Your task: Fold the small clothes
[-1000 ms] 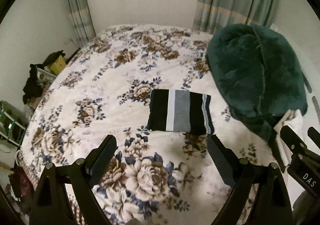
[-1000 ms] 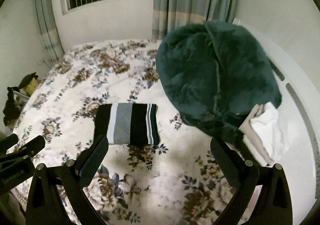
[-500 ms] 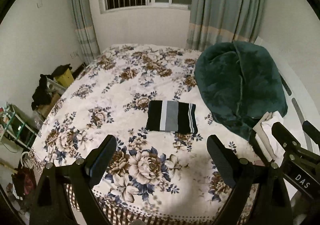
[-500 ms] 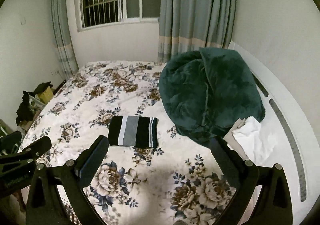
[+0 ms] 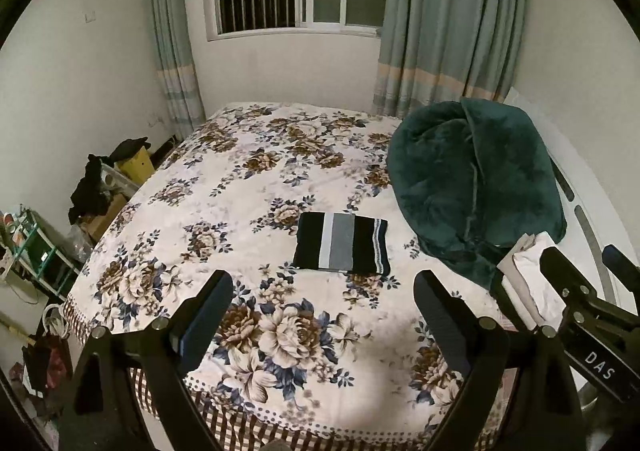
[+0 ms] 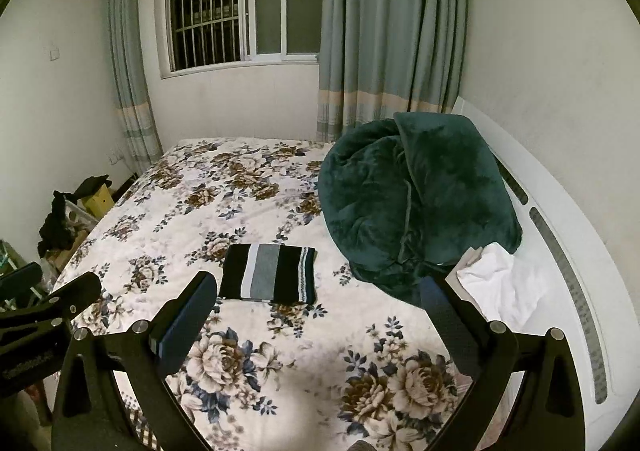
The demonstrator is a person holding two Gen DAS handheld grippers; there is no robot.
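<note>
A folded garment (image 5: pixel 342 243) (image 6: pixel 270 273) with black, white and grey stripes lies flat as a neat rectangle in the middle of the floral bed (image 5: pixel 248 187) (image 6: pixel 192 211). My left gripper (image 5: pixel 322 293) hangs open above the bed's near edge, well short of the garment, nothing between its fingers. My right gripper (image 6: pixel 316 297) is open too and holds nothing; it hovers over the near part of the bed, level with the garment's front edge. In the left wrist view the right gripper's fingers (image 5: pixel 568 283) show at the right edge.
A bulky dark green blanket (image 5: pixel 476 187) (image 6: pixel 416 203) is heaped on the bed's right side, with white cloth (image 5: pixel 532 283) (image 6: pixel 496 283) beside it. Clutter and a shelf (image 5: pixel 36 247) crowd the floor on the left. Window and curtains stand at the far wall.
Both grippers have pulled back and up from the folded garment, which now looks smaller and farther away. Both stay open. The garment has not moved.
</note>
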